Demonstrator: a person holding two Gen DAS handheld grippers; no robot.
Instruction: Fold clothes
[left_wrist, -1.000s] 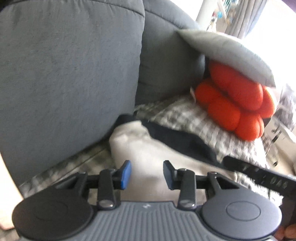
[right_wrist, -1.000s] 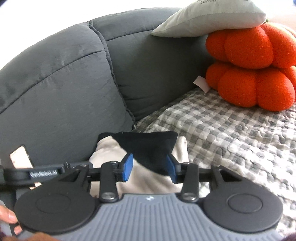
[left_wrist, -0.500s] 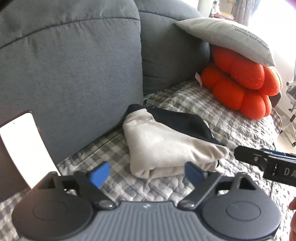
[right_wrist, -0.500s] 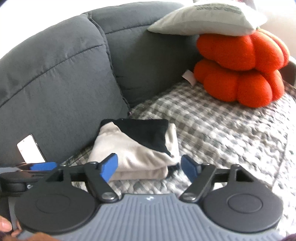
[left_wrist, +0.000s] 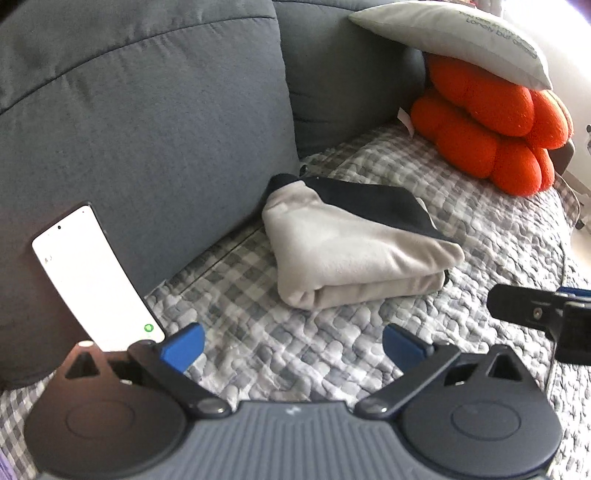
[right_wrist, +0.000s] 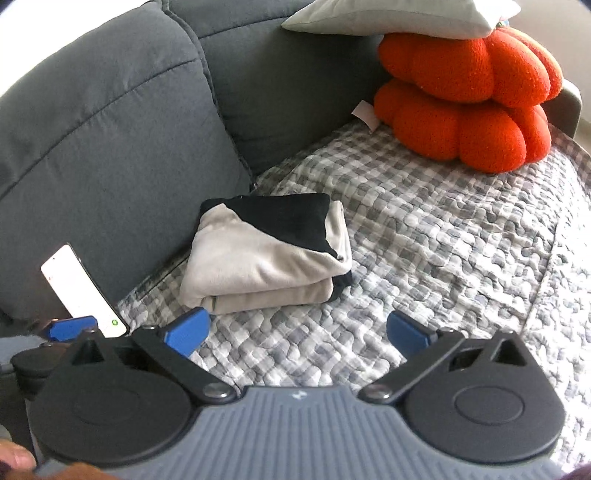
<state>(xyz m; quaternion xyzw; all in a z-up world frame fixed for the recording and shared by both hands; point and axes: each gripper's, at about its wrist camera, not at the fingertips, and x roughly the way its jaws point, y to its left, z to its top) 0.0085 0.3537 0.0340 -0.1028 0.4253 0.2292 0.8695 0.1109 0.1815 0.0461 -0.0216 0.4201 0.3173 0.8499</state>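
A folded cream and black garment (left_wrist: 351, 251) (right_wrist: 258, 266) lies as a compact bundle on the checked quilt (left_wrist: 491, 240), close to the grey sofa back (left_wrist: 147, 110). My left gripper (left_wrist: 293, 345) hovers in front of and above the bundle. Its jaws are opening wide, with nothing between the blue pads. My right gripper (right_wrist: 298, 332) hangs the same way just short of the garment, its jaws opening too and holding nothing. The two grippers are side by side; one left pad (right_wrist: 70, 328) shows at the edge of the right wrist view.
A lit phone (left_wrist: 92, 280) (right_wrist: 81, 291) leans against the sofa back left of the garment. An orange knobbly cushion (left_wrist: 487, 136) (right_wrist: 465, 99) with a grey pillow (left_wrist: 454, 37) on top fills the far right corner. Bare quilt (right_wrist: 443, 240) stretches right of the bundle.
Both grippers went from nearly shut at the garment to wide open, let go of it, and pulled back and up. The folded bundle stays on the quilt.
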